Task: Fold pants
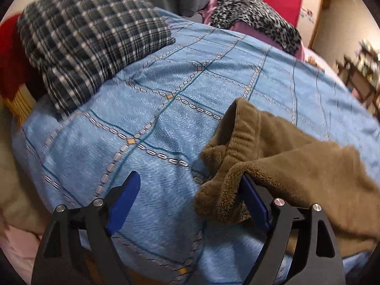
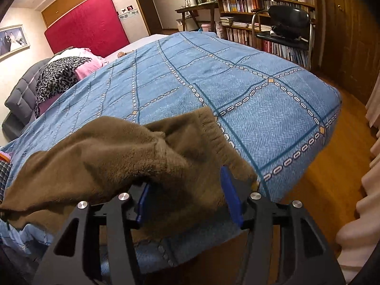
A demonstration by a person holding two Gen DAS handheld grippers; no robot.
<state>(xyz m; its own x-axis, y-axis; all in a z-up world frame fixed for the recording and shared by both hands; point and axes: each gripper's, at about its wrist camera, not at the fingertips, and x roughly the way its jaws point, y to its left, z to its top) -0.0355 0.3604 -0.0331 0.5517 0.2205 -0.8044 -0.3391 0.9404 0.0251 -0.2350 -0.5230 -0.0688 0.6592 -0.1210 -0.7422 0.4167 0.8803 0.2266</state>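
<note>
One quilt (image 2: pixel 273 99), blue with a woven herringbone texture and a grid of chain-pattern lines, is covering the bed and bulging smoothly. One pair of brown fleece pants (image 1: pixel 296 166), fuzzy and rumpled, is lying on its near edge, at 4 o'clock in the left wrist view and 8 o'clock in the right wrist view (image 2: pixel 106 156). Their long axis is running across, between the two grippers: the gathered elastic waistband is pointing to the left gripper, the ribbed cuff to the right one. The left gripper (image 1: pixel 190 190) is standing wide open, fleece draping over one blue pad only. The right gripper (image 2: pixel 187 190) is gaping about half open, fleece lying loose between its pads, unpinched. One plaid pillow (image 1: pixel 90 45) is sitting at 10 o'clock.
</note>
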